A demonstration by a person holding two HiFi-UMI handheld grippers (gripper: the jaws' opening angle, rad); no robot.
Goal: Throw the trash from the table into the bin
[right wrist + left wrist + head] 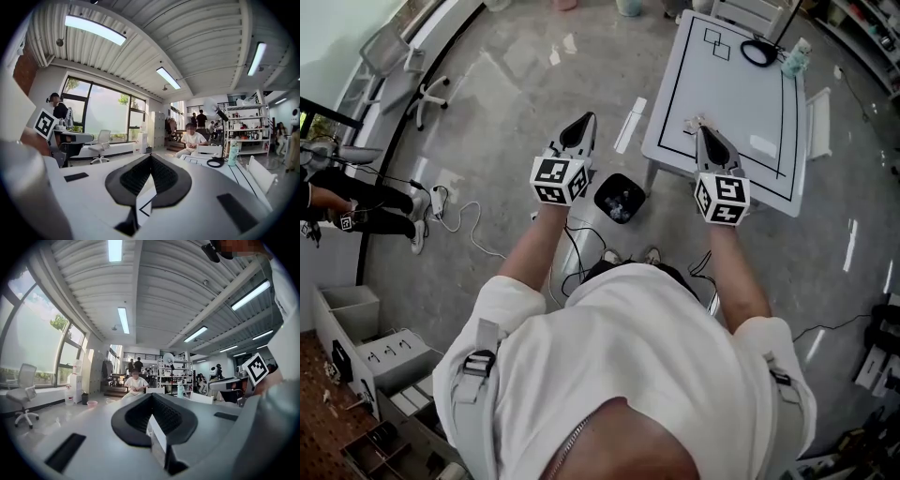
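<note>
No legible text, brand, number or sign in any view.
Left marker cube (pixel 558 180): black-and-white square code patterns on faces; no letters or digits.
Right marker cube (pixel 722 199): same kind of pattern.
White table (pixel 722 103): printed black outline rectangles only, no lettering.
Bottle (pixel 231 152) on table: label too small to read.
Shelving (pixel 173 373): contents too small to read.
</note>
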